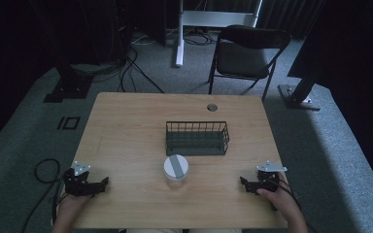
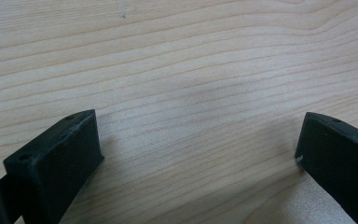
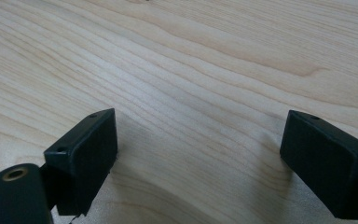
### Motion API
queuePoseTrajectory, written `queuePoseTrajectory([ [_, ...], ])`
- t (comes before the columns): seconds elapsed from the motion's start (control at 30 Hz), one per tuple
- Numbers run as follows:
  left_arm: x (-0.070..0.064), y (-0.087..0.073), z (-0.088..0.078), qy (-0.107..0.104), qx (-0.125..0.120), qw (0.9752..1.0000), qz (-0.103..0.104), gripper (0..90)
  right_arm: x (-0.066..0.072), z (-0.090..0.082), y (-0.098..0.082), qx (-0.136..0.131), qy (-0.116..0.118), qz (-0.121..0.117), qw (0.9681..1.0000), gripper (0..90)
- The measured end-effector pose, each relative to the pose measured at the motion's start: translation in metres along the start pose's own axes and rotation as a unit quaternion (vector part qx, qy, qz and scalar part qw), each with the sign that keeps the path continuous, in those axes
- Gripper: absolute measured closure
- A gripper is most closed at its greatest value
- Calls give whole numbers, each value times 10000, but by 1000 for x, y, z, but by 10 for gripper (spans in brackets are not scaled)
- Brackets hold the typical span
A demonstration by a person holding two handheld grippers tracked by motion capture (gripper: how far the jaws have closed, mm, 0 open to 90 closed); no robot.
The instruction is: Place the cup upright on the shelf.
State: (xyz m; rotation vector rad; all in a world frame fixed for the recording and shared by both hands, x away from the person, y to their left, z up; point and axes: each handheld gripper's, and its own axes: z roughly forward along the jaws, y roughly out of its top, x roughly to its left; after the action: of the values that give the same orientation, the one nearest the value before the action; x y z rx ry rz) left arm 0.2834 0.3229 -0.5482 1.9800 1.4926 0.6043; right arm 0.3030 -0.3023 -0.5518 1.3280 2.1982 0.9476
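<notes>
Table [image 1: 126, 131] of light wood, jar [image 1: 176, 170] with white lid standing near-centre, just nearer than the dark wire basket [image 1: 197, 138] (apart from it, not touching). Left gripper [image 1: 104, 181] at the near-left edge, jaws wide, holding nothing. Right gripper [image 1: 243, 181] at the near-right edge, jaws wide too, nothing between them. Both well apart from the jar. Folding chair [image 1: 247, 53] beyond the far edge.

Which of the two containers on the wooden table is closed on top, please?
The small clear jar with the white, grey-striped lid, standing nearer the person. The dark green wire basket behind it is open-topped.
</notes>
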Motion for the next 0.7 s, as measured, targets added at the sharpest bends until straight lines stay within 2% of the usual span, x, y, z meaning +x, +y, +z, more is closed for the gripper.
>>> queuePoseTrajectory([
  [0.17,0,0,0,0,0,10000,1,2,2,0,0,-10,16,-50,10000,107],
  [0.27,0,0,0,0,0,10000,0,2,3,0,0,-2,-5,-3,10000,107],
  [0.37,0,0,0,0,-1,10000,-1,2,5,0,1,-5,0,-84,10000,107],
  [0.7,0,0,0,-2,-1,10000,-2,2,21,2,9,-85,237,-314,9992,107],
])
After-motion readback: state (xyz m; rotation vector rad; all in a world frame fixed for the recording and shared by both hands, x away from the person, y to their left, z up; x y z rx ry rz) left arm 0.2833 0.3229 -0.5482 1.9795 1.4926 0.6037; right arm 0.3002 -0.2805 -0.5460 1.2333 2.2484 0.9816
